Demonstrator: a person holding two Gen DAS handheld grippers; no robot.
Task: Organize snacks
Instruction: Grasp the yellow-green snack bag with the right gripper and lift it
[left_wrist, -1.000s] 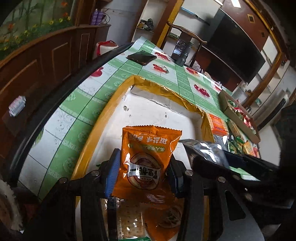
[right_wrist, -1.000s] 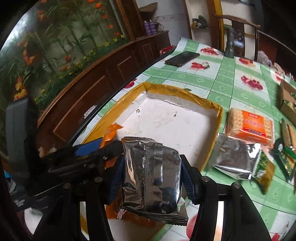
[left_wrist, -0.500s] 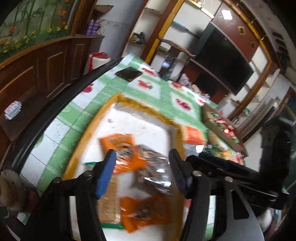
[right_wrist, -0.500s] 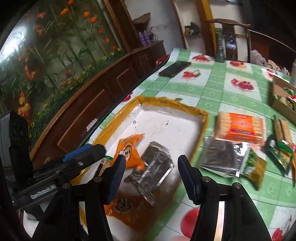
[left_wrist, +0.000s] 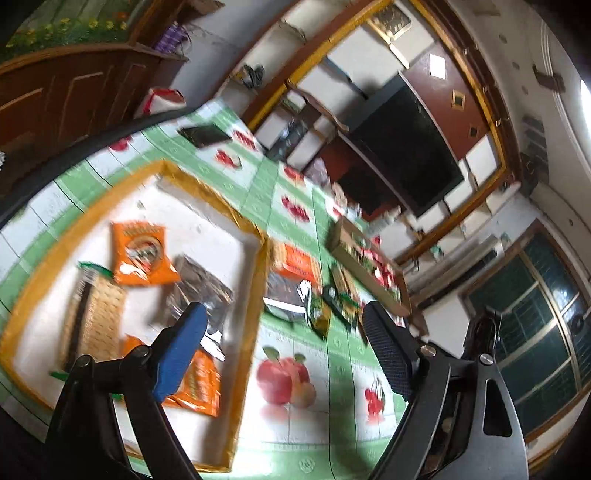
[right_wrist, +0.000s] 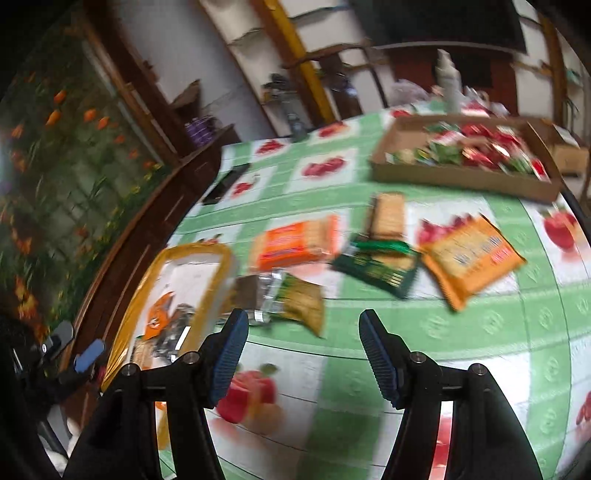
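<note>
Glossy green-checked oilcloth printed with apples and cherries is covering the table (right_wrist: 369, 325). On it, a shallow rectangular tray (left_wrist: 255, 295) with shiny yellow rims and a white floor is holding a crinkled orange snack packet (left_wrist: 142, 254), a silvery foil packet (left_wrist: 199, 291) just beside that, a clear-wrapped stack of pale crackers (left_wrist: 99, 317) and another orange packet (left_wrist: 199, 380). The left hand-held gripper (left_wrist: 280, 350) is hovering over the tray's near corner; its ribbed jaws have just been opening and are standing wide apart with nothing between them. Beside the tray, loose packets are lying flat: an orange biscuit pack (right_wrist: 295, 242), a dark green pack (right_wrist: 376, 266) and an orange pouch (right_wrist: 471, 254). The right hand-held gripper (right_wrist: 301, 354) is pointing at them, its jaws having just been opening, likewise empty. Beyond the tray, a brown cardboard box (right_wrist: 465, 175) is carrying red and green sachets.
</note>
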